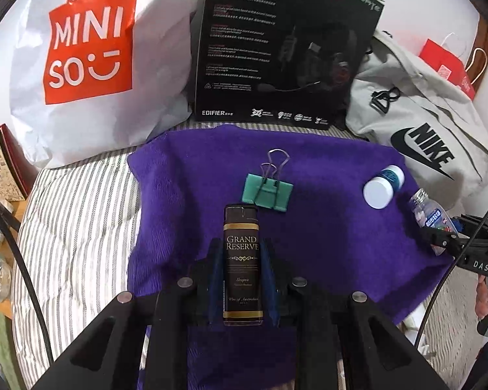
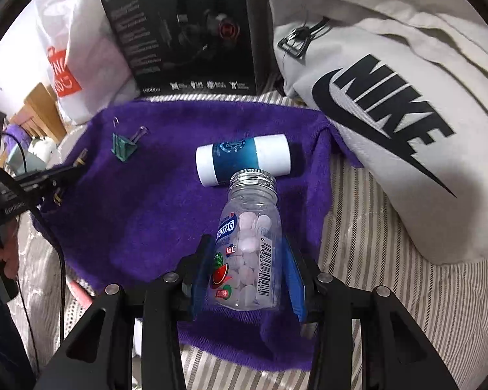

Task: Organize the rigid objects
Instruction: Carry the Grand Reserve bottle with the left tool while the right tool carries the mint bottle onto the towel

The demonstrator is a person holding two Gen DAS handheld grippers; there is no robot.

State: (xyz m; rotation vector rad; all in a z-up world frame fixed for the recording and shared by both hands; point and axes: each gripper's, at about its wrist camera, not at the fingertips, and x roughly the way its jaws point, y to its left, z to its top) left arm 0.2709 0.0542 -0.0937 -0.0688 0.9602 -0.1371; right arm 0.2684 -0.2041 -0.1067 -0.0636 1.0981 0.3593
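Lying lengthwise between the blue jaws of the left gripper (image 1: 242, 273): dark Grand Reserve box (image 1: 243, 265), pinched at both long sides, over the near middle of the purple towel (image 1: 185, 195). Clamped likewise in the right gripper (image 2: 249, 269): clear candy bottle (image 2: 249, 250) with pale tablets inside, metal screw cap pointing away, over the towel's right near part. Touching or nearly touching that cap, lying on its side on the towel: white and blue container (image 2: 242, 159). Resting just beyond the far end of the box, toward the towel's middle: green binder clip (image 1: 267, 190), wire handles up and back. Spread under the towel: striped bedding (image 1: 78, 214). Standing behind the towel's far edge: black Edifier headset box (image 1: 276, 48); to the towel's far left, white Miniso bag (image 1: 88, 52); to its right, grey Nike bag (image 2: 390, 97). Visible at the towel's left edge in the right wrist view: a hand (image 2: 3, 256) on the other gripper's handle.
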